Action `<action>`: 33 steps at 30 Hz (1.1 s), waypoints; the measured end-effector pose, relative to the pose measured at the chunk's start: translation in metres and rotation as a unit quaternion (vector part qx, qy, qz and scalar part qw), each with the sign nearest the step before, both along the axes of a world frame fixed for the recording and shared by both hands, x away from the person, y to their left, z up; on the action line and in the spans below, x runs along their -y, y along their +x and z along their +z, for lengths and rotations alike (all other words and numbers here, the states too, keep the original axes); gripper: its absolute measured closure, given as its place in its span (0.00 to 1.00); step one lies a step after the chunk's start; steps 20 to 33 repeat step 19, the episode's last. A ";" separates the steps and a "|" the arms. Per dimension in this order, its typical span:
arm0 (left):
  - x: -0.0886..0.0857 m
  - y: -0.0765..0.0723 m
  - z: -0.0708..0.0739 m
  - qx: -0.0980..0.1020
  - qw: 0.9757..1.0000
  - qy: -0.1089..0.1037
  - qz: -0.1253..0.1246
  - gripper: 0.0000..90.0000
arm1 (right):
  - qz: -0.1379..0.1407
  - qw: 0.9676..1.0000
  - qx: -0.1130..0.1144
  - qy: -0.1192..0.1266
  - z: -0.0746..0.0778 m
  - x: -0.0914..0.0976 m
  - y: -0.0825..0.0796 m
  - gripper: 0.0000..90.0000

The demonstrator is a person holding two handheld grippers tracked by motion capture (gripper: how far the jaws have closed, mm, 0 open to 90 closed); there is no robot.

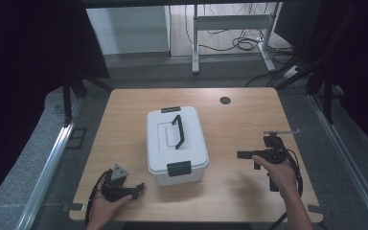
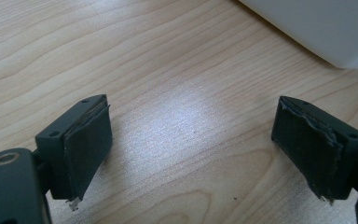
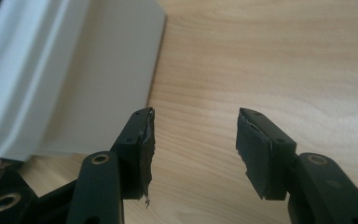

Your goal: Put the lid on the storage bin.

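Note:
A white storage box (image 1: pixel 176 143) with a black handle (image 1: pixel 178 132) and black latches at both ends stands shut in the middle of the wooden table (image 1: pixel 239 120). My left gripper (image 1: pixel 140 187) lies low at the front left of the box, a hand around it. In the left gripper view, my left gripper (image 2: pixel 192 106) is open over bare wood, with the box's corner (image 2: pixel 317 28) at the top right. My right gripper (image 1: pixel 240 154) points left at the box's right side. It (image 3: pixel 196 114) is open and empty, with the box wall (image 3: pixel 88 74) just beyond its left jaw.
A dark round grommet (image 1: pixel 225 100) sits near the table's far edge. Behind the table stand a white desk frame (image 1: pixel 230 21) and loose cables (image 1: pixel 242 44) on the floor. Metal rails (image 1: pixel 48 167) run along both sides. Bare wood lies on either side of the box.

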State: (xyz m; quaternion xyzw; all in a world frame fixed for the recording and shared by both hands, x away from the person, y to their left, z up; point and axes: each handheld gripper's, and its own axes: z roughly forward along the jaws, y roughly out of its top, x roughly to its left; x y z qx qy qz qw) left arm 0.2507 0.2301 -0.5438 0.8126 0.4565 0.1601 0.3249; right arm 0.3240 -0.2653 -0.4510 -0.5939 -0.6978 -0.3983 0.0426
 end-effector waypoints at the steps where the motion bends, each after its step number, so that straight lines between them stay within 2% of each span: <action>1: 0.000 0.000 0.000 0.000 1.000 0.000 0.000 0.13 | -0.001 1.000 -0.002 0.000 -0.005 0.002 -0.002 0.53; 8: 0.000 0.000 0.000 0.000 1.000 0.000 0.001 0.13 | -0.012 1.000 -0.009 0.006 -0.021 0.013 -0.007 0.53; 14: 0.001 0.000 0.000 0.000 1.000 0.000 0.003 0.13 | -0.015 1.000 -0.004 0.008 -0.021 0.015 -0.009 0.53; 19: 0.001 0.000 0.000 -0.001 1.000 0.001 0.003 0.13 | -0.017 1.000 -0.009 0.007 -0.025 0.015 -0.009 0.53; 33: 0.001 0.000 0.000 -0.001 1.000 0.001 0.003 0.13 | -0.017 1.000 -0.009 0.007 -0.025 0.015 -0.009 0.53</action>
